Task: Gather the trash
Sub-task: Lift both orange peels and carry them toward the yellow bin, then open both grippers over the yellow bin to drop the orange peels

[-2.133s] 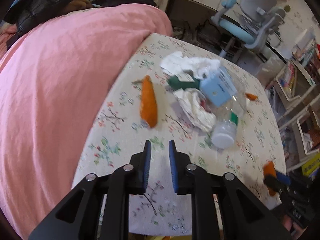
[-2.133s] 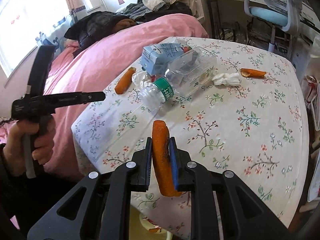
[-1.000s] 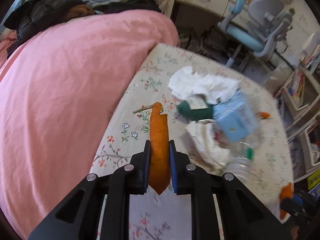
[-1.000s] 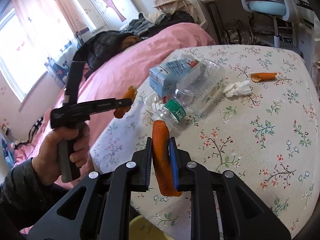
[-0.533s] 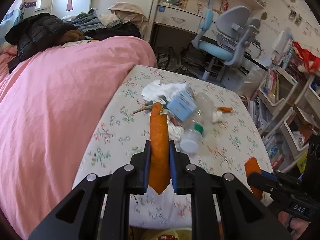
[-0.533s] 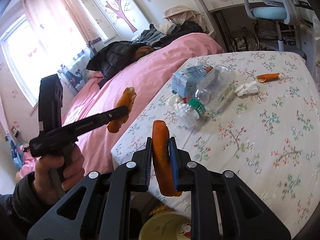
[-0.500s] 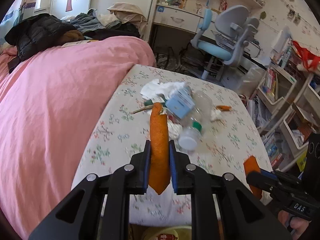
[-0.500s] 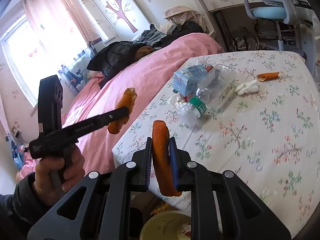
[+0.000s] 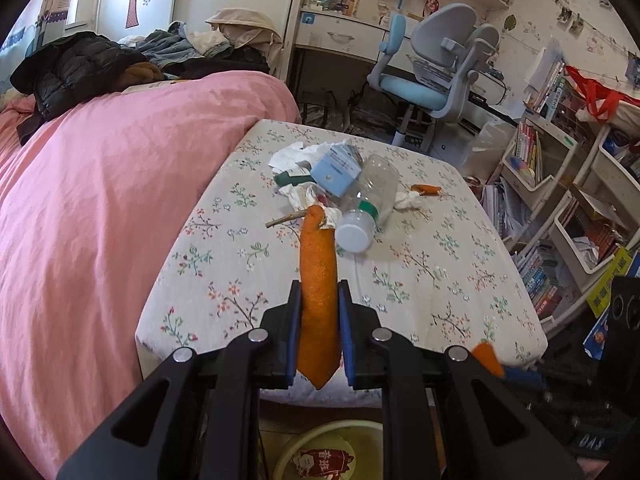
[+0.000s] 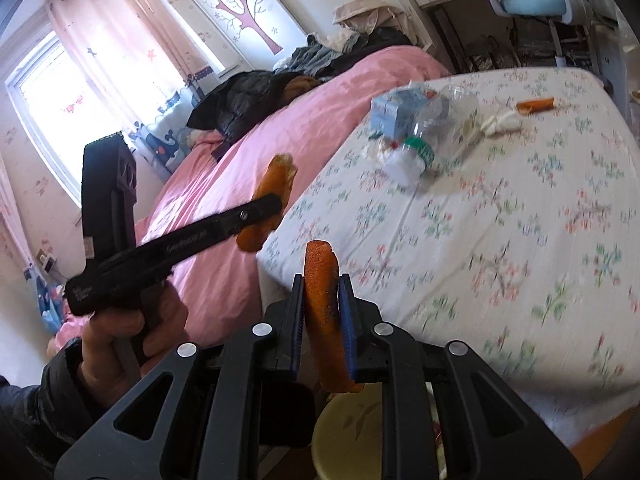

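Note:
My left gripper (image 9: 319, 300) is shut on a long orange peel strip (image 9: 318, 280), held off the near edge of the floral table (image 9: 240, 280). My right gripper (image 10: 322, 296) is shut on another orange peel strip (image 10: 322, 308), also off the table edge. A yellow bin (image 9: 320, 452) stands on the floor below both; it also shows in the right wrist view (image 10: 352, 432). On the table lie a clear plastic bottle (image 9: 368, 212), a blue carton (image 9: 334, 170), crumpled tissues (image 9: 296, 152), a small tissue wad (image 9: 408, 200), a twig (image 9: 284, 218) and a small orange peel (image 9: 428, 189).
A pink bed (image 9: 100, 200) with dark clothes (image 9: 80, 68) runs along the table's left side. A blue-grey desk chair (image 9: 432, 80) stands behind the table. Bookshelves (image 9: 560, 200) line the right side.
Both grippers have pulled back from the table with their peel strips and now hang over the yellow bin. The left gripper picked up its peel about a second ago.

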A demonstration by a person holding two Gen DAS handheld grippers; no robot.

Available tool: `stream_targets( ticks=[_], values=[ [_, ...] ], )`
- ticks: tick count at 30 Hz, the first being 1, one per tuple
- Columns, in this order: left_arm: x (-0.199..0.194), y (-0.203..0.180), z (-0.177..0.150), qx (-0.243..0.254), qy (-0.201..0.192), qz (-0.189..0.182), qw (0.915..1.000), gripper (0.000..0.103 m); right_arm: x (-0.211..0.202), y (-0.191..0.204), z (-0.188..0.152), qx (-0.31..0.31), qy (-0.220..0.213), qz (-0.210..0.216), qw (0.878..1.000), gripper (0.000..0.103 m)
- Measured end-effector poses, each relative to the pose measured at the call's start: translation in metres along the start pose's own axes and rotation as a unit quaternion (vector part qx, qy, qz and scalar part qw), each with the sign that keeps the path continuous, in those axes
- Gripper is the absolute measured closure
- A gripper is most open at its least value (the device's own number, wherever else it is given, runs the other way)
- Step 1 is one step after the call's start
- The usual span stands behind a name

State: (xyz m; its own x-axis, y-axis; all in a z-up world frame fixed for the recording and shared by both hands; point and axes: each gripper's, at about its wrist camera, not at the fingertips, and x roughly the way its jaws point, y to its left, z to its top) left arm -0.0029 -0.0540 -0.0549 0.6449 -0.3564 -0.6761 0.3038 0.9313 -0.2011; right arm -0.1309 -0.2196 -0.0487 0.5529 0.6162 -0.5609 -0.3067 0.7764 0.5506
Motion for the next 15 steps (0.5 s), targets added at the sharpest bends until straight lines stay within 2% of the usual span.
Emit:
stream_targets(
  ticks=[7, 10, 13, 15],
  values=[
    [-0.005, -0.003, -0.010, 0.004, 0.001, -0.003, 1.0000, 0.085, 0.003, 0.017, -0.036, -0.005, 0.043, 0.007, 0.999, 0.087],
    [-0.006, -0.005, -0.014, 0.007, 0.003, -0.004, 1.0000, 0.085, 0.011, 0.022, -0.052, -0.005, 0.076, 0.009, 0.997, 0.087],
    [-0.007, -0.008, -0.018, 0.010, 0.005, -0.005, 0.9999, 0.085, 0.015, 0.025, -0.064, -0.007, 0.100, 0.006, 0.995, 0.078],
    [-0.009, -0.009, -0.021, 0.013, 0.006, -0.006, 0.9999, 0.085, 0.015, 0.027, -0.068, -0.008, 0.101, 0.002, 0.995, 0.066]
  ],
)
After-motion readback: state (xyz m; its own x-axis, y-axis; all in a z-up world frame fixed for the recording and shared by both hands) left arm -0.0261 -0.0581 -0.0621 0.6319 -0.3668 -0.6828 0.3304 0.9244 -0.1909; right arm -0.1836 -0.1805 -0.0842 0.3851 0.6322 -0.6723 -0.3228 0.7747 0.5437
